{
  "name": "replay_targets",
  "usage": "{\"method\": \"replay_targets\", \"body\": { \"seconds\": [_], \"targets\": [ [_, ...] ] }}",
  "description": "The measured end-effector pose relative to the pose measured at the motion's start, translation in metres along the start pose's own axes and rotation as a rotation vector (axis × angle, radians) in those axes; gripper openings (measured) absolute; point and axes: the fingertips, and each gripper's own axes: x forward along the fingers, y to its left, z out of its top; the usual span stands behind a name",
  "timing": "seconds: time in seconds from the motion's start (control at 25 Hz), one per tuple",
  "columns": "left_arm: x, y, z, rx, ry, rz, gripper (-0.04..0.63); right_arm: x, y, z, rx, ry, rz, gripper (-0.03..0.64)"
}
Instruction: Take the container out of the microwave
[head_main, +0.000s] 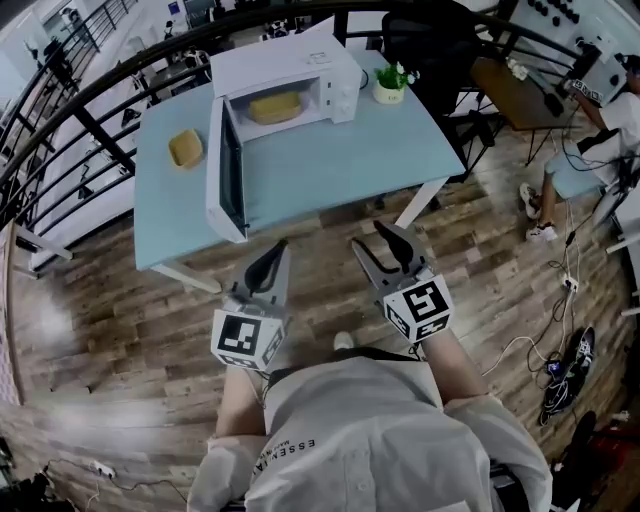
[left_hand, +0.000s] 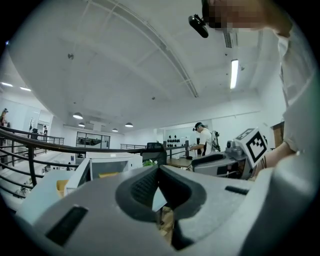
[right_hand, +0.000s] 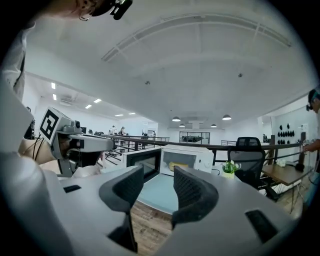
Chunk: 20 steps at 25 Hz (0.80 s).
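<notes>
wooden flooring surrounds a pale blue counter (head_main: 340, 160) that stands by a dark railing (head_main: 70, 95). near the counter's far edge sits a white microwave (head_main: 290, 62) with its door (head_main: 226, 170) swung wide toward the near left corner. the yellow container (head_main: 274, 106) rests inside the microwave's cavity. a second yellow dish (head_main: 186, 148) lies by the counter's left edge, and a small potted plant (head_main: 391, 82) stands just right of the microwave. both tools hang off the near edge, above the floor: the left tool (head_main: 272, 262) is clenched, tips meeting on nothing, while the right tool (head_main: 375, 240) is released, jaws apart and empty.
</notes>
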Motion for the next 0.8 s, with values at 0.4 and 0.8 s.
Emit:
{"method": "replay_targets", "body": {
  "seconds": [0.4,0.8],
  "targets": [
    [0.075,0.007,-0.014,-0.019,0.076,0.061,0.002,0.043,-0.072,-0.02,0.012,0.041,0.088,0.182],
    [0.165,0.094,-0.026,-0.059,0.078,0.109,0.002,0.167,-0.12,-0.025,-0.03,0.108,0.171,0.183]
  ]
}}
